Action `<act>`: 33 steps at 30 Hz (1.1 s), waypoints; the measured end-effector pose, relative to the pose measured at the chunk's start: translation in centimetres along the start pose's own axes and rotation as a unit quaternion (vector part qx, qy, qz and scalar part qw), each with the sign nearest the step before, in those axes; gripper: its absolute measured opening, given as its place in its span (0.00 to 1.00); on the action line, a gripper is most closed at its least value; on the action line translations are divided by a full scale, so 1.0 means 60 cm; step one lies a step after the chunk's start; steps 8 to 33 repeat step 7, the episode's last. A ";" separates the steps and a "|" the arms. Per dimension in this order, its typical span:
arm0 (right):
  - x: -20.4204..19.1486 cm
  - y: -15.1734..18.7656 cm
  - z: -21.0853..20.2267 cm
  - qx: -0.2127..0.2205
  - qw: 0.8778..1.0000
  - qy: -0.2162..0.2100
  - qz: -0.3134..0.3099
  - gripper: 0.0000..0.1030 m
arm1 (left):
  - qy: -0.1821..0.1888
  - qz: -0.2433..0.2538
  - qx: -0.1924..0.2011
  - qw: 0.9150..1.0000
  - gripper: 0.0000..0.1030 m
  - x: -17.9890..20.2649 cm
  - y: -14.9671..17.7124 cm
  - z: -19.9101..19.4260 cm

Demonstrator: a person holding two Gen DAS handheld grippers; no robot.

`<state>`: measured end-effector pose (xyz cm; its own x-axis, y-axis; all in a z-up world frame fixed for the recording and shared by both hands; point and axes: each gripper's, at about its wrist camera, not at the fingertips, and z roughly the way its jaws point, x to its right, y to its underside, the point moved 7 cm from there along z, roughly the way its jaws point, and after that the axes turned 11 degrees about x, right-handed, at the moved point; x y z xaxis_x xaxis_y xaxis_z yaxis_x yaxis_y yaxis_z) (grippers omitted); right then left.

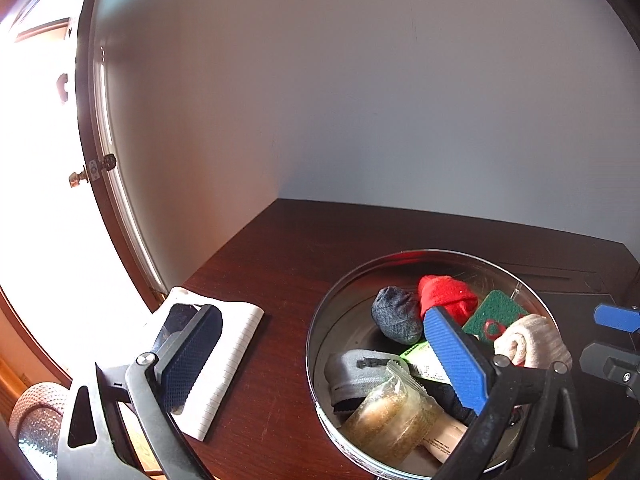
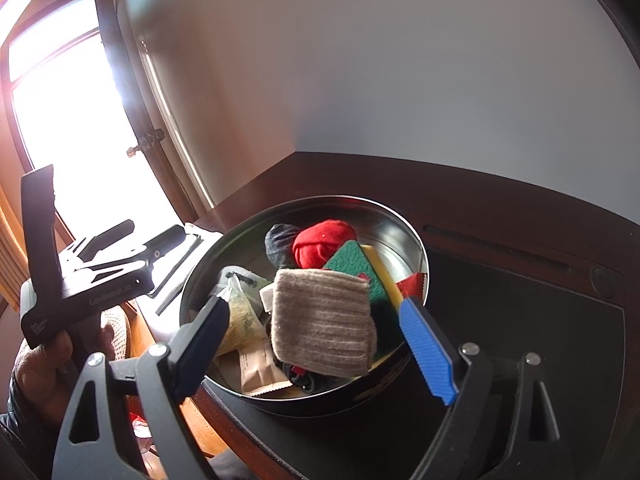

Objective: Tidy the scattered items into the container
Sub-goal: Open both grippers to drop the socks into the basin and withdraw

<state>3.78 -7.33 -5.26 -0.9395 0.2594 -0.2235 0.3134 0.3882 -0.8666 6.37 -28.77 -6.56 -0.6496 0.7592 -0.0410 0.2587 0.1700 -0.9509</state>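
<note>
A round metal tin (image 1: pixel 320 320) (image 2: pixel 416 240) sits on a dark wooden table. It holds a red rolled sock (image 1: pixel 444 294) (image 2: pixel 320 240), a dark grey sock ball (image 1: pixel 394 314) (image 2: pixel 280 242), a green sponge (image 1: pixel 496 312) (image 2: pixel 352 258), a beige rolled cloth (image 1: pixel 532 342) (image 2: pixel 324 320), a clear snack packet (image 1: pixel 384 416) (image 2: pixel 240 320) and a grey cloth (image 1: pixel 352 372). My left gripper (image 1: pixel 320 344) is open and empty, one finger over the notepad, the other over the tin. My right gripper (image 2: pixel 316 312) is open and empty over the tin's near side.
A white lined notepad (image 1: pixel 236 344) lies left of the tin on the table (image 1: pixel 280 264). A black mat (image 2: pixel 520 340) lies under the tin. The wall stands behind, a bright window to the left. The right gripper's blue tip shows at the left wrist view's right edge (image 1: pixel 616 318).
</note>
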 end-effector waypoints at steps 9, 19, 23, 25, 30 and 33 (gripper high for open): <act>0.001 0.001 -0.005 0.004 1.000 -0.001 0.003 0.86 | 0.009 -0.010 0.009 1.000 0.99 -0.001 -0.005 -0.005; 0.001 0.001 -0.005 0.004 1.000 -0.001 0.003 0.86 | 0.009 -0.010 0.009 1.000 0.99 -0.001 -0.005 -0.005; 0.001 0.001 -0.005 0.004 1.000 -0.001 0.003 0.86 | 0.009 -0.010 0.009 1.000 0.99 -0.001 -0.005 -0.005; 0.001 0.001 -0.005 0.004 1.000 -0.001 0.003 0.86 | 0.009 -0.010 0.009 1.000 0.99 -0.001 -0.005 -0.005; 0.001 0.001 -0.005 0.004 1.000 -0.001 0.003 0.86 | 0.009 -0.010 0.009 1.000 0.99 -0.001 -0.005 -0.005; 0.001 0.001 -0.005 0.004 1.000 -0.001 0.003 0.86 | 0.009 -0.010 0.009 1.000 0.99 -0.001 -0.005 -0.005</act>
